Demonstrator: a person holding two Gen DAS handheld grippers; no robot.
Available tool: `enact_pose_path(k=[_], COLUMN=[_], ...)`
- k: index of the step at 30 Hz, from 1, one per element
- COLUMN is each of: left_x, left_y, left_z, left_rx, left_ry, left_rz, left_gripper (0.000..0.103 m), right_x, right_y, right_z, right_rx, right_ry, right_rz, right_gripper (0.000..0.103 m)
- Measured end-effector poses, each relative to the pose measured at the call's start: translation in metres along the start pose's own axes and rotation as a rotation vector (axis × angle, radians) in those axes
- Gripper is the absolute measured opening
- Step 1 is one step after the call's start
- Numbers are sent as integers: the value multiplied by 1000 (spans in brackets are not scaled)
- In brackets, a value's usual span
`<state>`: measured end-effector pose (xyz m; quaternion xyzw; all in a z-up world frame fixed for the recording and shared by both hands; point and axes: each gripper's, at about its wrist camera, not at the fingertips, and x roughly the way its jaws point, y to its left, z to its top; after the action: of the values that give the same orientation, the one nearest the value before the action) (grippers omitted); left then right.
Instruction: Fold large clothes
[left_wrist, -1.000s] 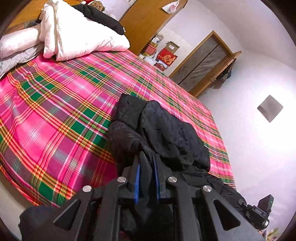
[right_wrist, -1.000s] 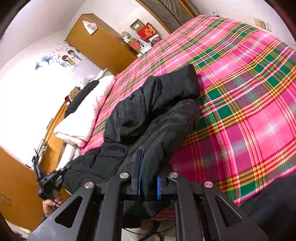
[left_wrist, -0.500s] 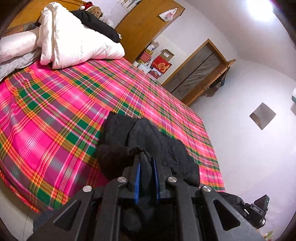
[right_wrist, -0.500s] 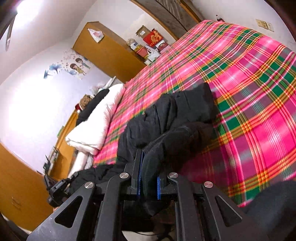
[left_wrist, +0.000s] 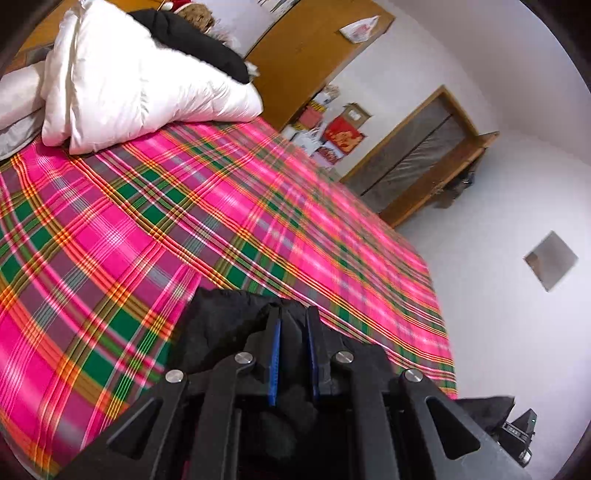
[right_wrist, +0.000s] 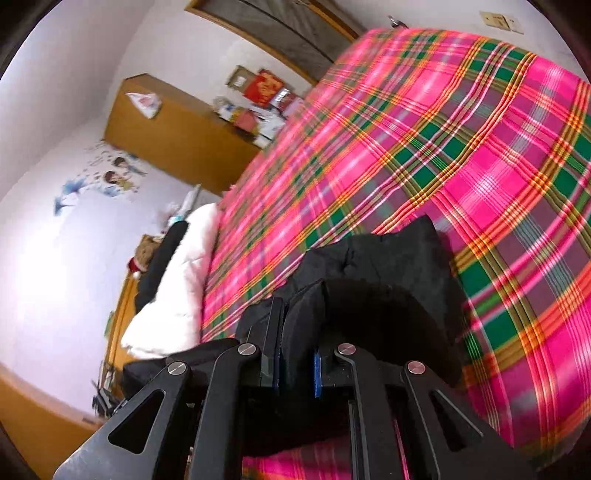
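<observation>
The black padded jacket (left_wrist: 221, 325) is pinched by the left gripper (left_wrist: 293, 332) and the right gripper (right_wrist: 297, 325), bunched before both above the plaid bedsheet (left_wrist: 147, 221), probably to be spread out.

bed (left_wrist: 229, 206) | pink-green plaid sheet (covers the whole top) | far left: white duvet (left_wrist: 140, 85), folded | near edge: black garment (right_wrist: 391, 273), bunched
</observation>
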<state>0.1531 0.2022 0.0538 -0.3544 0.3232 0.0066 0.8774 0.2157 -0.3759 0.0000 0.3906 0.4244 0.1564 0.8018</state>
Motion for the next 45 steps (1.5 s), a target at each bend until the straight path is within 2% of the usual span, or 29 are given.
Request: enact_pose_path(k=[5,10,12,14,15,17,19,23,26,29,33,35,37,40,42,45], left_x=[67,108,113,113,112,108,98,77,68,66,68,76,94,120,134,148], left_y=[16,38,44,48,49,50,50,44,25,-8,-51,-65,-75,-78,-78,-69], left_z=[11,8,7,7,8,13,19,24,19,-1,-54,-81,-101,-110,-103,-88], left_rx=[-52,-121,-126,-122,-116,-99,-98,-80,-21,97,266,358,437,484,480,440], left_ry=[34,35,11,-15,-24,-42,-89,-147,-124,-34,114,185,250,273,251,211], left_rz=[55,78,72,70,76,90,109,98,32,-57,-178,-198,-173,-89,-40,25], left_gripper=[16,29,35,37,41,46,48,50,50,50,50,50,50,50,50,50], right_x=[55,103,114,120,121,121,117,106,90,75,51,48,61,89,109,128], right_y=[-16,-40,-48,-53,-55,-56,-56,-46,-23,-1,30,41,44,33,27,22], right_z=[28,40,41,43,43,46,49,47,42,38,20,-2,-33,-60,-66,-60], right_rx=[47,104,129,140,149,173,197,189,106,-22,-214,-326,-430,-494,-530,-574], right_ry=[61,140,157,160,163,162,154,115,58,8,-59,-67,-17,47,57,31], right_rz=[-67,-120,-112,-84,-69,-23,13,17,1,-33,-120,-161,-233,-319,-390,-434], right_gripper=[16,23,25,32,35,50,56,60,61,64,64,64,64,64,64,64])
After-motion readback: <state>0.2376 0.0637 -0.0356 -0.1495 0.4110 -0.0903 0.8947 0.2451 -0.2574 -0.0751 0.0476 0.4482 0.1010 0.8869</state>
